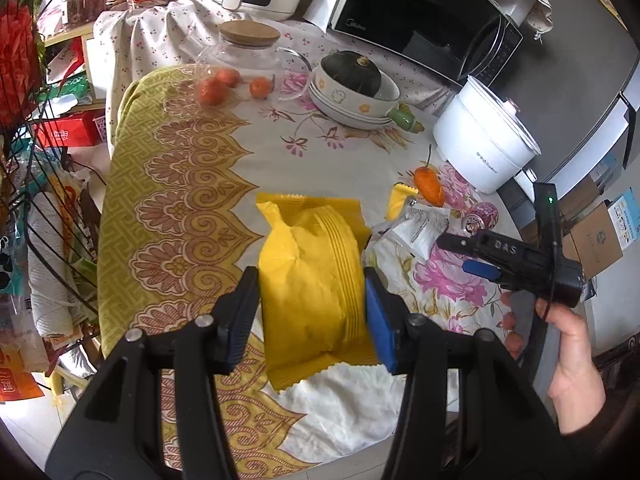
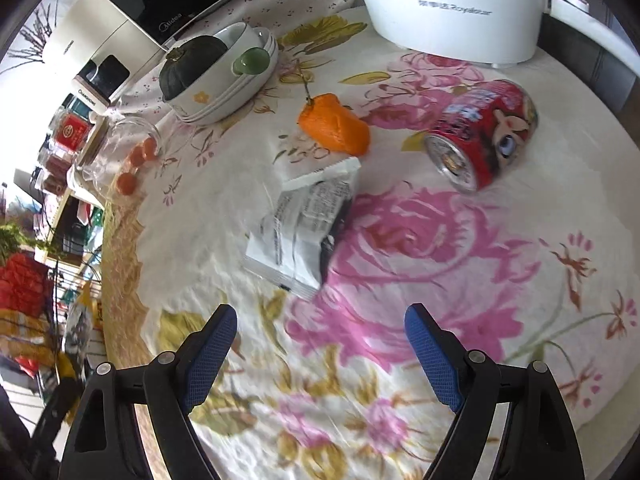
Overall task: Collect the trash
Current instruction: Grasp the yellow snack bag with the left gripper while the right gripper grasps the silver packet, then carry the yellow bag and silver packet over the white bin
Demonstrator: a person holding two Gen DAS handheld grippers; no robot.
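My left gripper is shut on a puffy yellow snack packet, which it holds above the flowered tablecloth. In the left wrist view my right gripper shows at the right in a person's hand, above a white wrapper and a red can. From the right wrist, my right gripper is open and empty, a little short of the crumpled white wrapper. The red drink can lies on its side to the right. An orange pepper lies just past the wrapper.
A white rice cooker stands at the far edge. Stacked bowls hold a dark squash. A glass jar with a wooden lid and small oranges sit far left. A microwave stands behind. A wire rack crowds the left.
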